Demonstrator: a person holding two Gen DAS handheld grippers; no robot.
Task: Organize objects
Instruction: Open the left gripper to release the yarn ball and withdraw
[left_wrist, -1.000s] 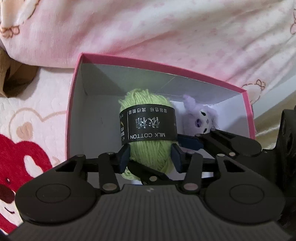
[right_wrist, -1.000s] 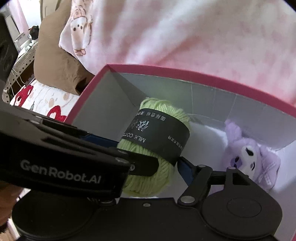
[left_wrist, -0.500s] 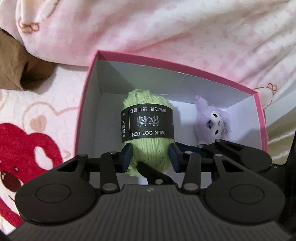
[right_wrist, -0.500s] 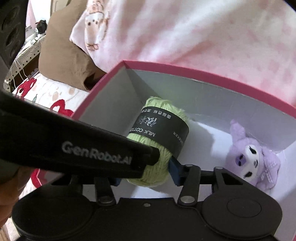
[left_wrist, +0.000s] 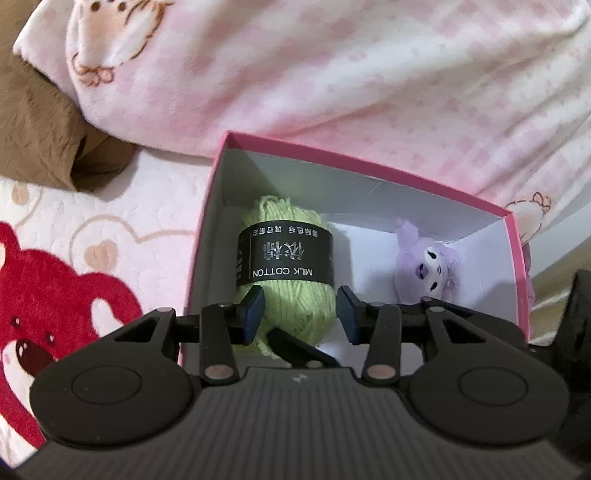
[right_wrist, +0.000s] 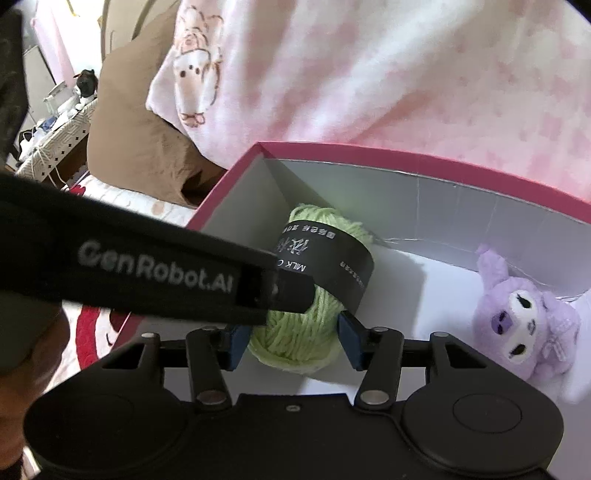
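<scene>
A green yarn ball with a black "MILK COTTON" band lies in the left part of a pink-rimmed box with a white inside. A purple plush toy lies in the box to its right. My left gripper is open, its pads on either side of the yarn's near end, not squeezing it. My right gripper is open too, pads beside the yarn without pressing. The left gripper's black body crosses the right wrist view. The plush sits at the right there.
The box sits on a pink bedsheet with a red bear print. A pink-and-white blanket is heaped behind the box. A brown cushion lies at far left. A cluttered side table stands far left.
Both grippers have pulled back and up from the box, so more of the box and bedding shows. The yarn stays lying in the box; both jaws have widened off it.
</scene>
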